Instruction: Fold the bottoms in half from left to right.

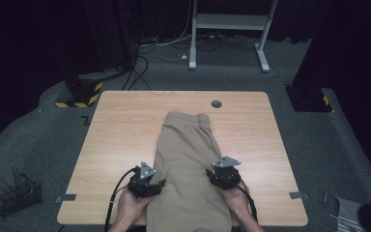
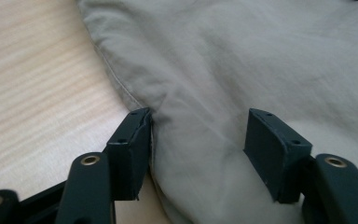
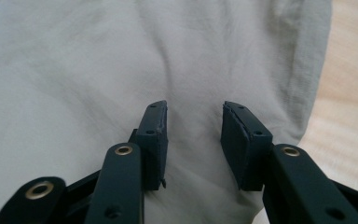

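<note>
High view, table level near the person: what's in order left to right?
Wire basket on the floor → left gripper at the garment's left edge → khaki garment → right gripper at its right edge → bare table → grey tape tab at the table's right edge.

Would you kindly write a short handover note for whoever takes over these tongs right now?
Left tongs: open, jaws low over the left edge of the khaki trousers, one jaw at the seam, nothing pinched.
Right tongs: open, jaws over the cloth near its right edge, nothing pinched.
Things: the trousers lie lengthwise down the middle of the wooden table, waistband at the far end, legs running to the near edge between the two hands.
Done: the garment looks folded lengthwise and fairly flat.
Left: probably grip both side edges and fold the near part toward the waistband; no cross fold shows yet.
</note>
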Motion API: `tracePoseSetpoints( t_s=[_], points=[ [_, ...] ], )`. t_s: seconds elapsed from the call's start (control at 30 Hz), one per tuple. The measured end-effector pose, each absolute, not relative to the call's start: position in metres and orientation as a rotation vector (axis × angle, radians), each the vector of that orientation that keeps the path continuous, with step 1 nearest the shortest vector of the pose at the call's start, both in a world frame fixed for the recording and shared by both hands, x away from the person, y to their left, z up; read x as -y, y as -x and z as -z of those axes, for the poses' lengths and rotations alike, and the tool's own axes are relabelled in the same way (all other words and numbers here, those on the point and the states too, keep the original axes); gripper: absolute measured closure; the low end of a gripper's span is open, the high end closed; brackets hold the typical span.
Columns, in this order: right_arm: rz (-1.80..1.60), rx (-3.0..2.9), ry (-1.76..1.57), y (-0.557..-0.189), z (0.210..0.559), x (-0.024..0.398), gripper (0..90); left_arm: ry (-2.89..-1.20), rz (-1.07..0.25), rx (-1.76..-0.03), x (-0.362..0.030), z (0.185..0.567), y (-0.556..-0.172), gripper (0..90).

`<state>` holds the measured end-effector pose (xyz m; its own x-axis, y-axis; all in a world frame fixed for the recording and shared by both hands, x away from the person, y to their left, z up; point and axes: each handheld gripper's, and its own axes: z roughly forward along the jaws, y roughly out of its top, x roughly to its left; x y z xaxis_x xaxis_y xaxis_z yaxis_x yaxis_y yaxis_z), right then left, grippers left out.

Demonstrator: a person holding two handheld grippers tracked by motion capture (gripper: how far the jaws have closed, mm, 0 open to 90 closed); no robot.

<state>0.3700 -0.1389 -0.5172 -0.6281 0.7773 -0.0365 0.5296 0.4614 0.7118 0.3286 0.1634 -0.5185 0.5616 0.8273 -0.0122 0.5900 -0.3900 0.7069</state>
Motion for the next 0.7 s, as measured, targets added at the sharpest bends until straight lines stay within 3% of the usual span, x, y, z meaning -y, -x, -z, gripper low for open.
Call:
tracePoseSetpoints(
  t_s=[0.13, 0.33, 0.4, 0.43, 0.47, 0.7],
  points=[
    [-1.032, -2.291, -1.145, -0.378, 0.504, 0.150, 64.9, -2.032, -0.449, -1.127, -0.163, 0.510, -0.345, 39.4],
    [-1.029, -2.196, -1.242, -0.422, 0.495, 0.153, 71.2, -2.058, -0.455, -1.127, -0.149, 0.513, -0.373, 38.4],
    [-1.002, -2.217, -1.266, -0.436, 0.501, 0.149, 79.4, -2.082, -0.444, -1.142, -0.147, 0.519, -0.377, 39.5],
    [-0.980, -2.231, -1.266, -0.441, 0.504, 0.147, 88.0, -2.082, -0.468, -1.126, -0.147, 0.522, -0.377, 39.9],
    [-0.949, -2.240, -1.266, -0.446, 0.508, 0.146, 89.8, -2.090, -0.492, -1.112, -0.148, 0.522, -0.376, 42.1],
    [-0.893, -2.163, -1.411, -0.463, 0.512, 0.172, 88.4, -2.094, -0.488, -1.123, -0.154, 0.521, -0.377, 44.1]
  ],
)
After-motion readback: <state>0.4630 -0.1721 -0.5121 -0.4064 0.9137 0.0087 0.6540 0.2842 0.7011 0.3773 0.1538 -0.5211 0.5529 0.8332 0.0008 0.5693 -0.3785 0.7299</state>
